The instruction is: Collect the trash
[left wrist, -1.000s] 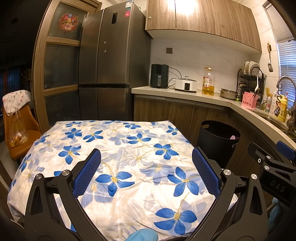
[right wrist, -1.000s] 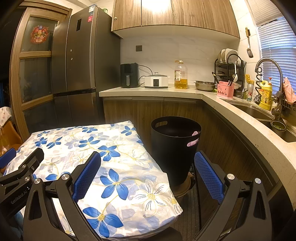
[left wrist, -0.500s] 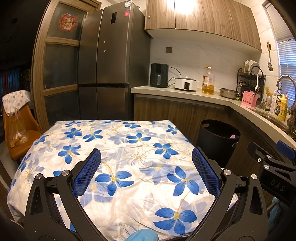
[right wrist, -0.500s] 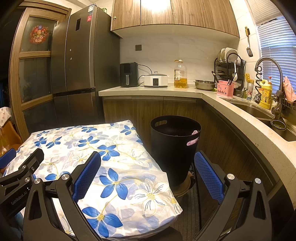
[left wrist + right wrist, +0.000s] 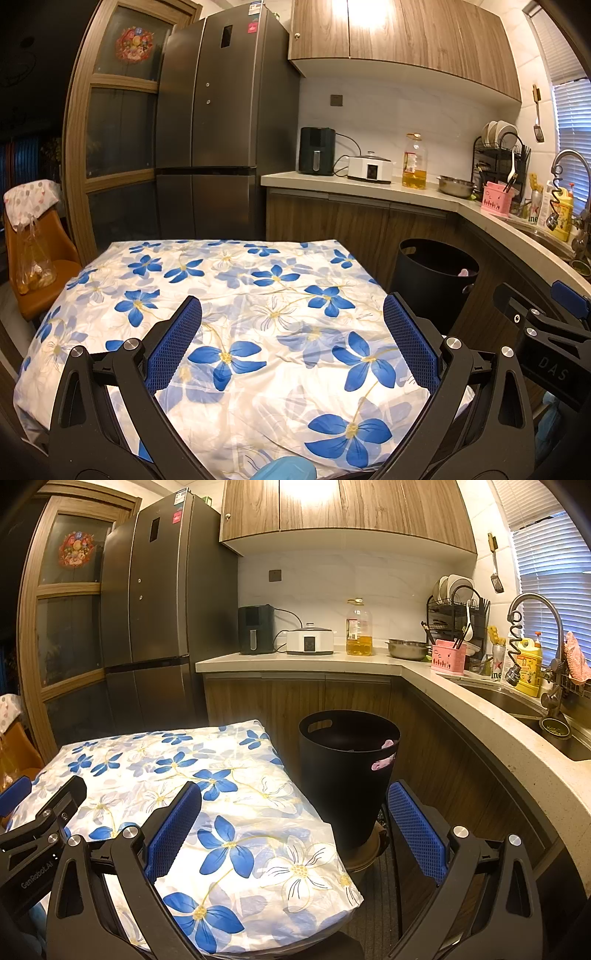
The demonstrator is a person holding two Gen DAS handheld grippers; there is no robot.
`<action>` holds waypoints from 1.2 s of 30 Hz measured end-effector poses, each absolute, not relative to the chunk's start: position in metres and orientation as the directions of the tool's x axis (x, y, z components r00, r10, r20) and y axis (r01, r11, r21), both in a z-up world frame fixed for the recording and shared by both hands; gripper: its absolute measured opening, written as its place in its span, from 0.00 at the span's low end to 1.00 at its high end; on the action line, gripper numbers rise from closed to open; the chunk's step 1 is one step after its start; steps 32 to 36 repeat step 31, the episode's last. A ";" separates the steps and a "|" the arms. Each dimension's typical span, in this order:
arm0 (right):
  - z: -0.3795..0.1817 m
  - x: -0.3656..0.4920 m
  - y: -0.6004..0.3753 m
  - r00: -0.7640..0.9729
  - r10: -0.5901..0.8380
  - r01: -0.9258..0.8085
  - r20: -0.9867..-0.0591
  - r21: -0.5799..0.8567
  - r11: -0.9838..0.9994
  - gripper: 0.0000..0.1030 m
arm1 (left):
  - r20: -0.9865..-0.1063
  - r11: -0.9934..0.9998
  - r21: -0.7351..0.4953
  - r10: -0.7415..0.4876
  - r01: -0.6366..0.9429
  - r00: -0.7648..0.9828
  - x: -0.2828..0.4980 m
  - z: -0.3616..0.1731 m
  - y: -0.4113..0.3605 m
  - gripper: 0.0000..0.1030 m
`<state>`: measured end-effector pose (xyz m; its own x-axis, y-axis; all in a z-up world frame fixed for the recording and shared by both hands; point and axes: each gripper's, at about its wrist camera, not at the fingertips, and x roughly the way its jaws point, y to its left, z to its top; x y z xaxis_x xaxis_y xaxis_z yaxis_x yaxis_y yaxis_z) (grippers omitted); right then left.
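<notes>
A black trash bin [image 5: 347,771] stands on the floor right of the table, also in the left wrist view as the bin [image 5: 436,277]. Something pink [image 5: 384,763] shows at its rim and through a handle hole. A table with a white cloth printed with blue flowers [image 5: 236,295] carries no trash that I can see. My left gripper [image 5: 291,332] hangs open over the table's near part, nothing between its fingers. My right gripper [image 5: 293,819] is open too, over the table's right corner and in front of the bin.
A kitchen counter [image 5: 480,709] curves along the right with a sink [image 5: 517,701], a dish rack and bottles. A tall fridge [image 5: 210,129] stands behind the table. An orange chair [image 5: 33,254] with a plastic bag is at the left. Floor shows between table and cabinets.
</notes>
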<state>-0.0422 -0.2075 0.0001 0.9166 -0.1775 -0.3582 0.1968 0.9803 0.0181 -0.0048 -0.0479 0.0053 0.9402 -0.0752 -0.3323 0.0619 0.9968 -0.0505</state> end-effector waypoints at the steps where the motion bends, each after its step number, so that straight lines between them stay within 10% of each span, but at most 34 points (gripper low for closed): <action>1: 0.000 -0.043 -0.208 0.917 -0.178 0.197 -0.358 0.018 0.980 0.94 | -0.332 0.997 -0.052 -0.077 0.063 0.940 -0.005 0.005 -0.048 0.94; 12: 0.000 -0.043 -0.208 0.917 -0.178 0.198 -0.357 0.019 0.980 0.94 | -0.327 0.997 -0.051 -0.077 0.064 0.942 -0.005 0.006 -0.050 0.93; 19: 0.002 -0.045 -0.207 0.917 -0.185 0.206 -0.354 0.021 0.978 0.94 | -0.335 0.997 -0.035 -0.078 0.070 0.939 -0.003 0.006 -0.050 0.66; 27: 0.002 -0.046 -0.208 0.916 -0.187 0.211 -0.355 0.028 0.977 0.94 | -0.338 0.998 -0.032 -0.062 0.055 0.939 -0.004 0.004 -0.049 0.88; 36: 0.002 -0.046 -0.208 0.916 -0.190 0.215 -0.353 0.033 0.976 0.94 | -0.333 0.998 -0.041 -0.065 0.055 0.941 -0.005 0.005 -0.047 0.90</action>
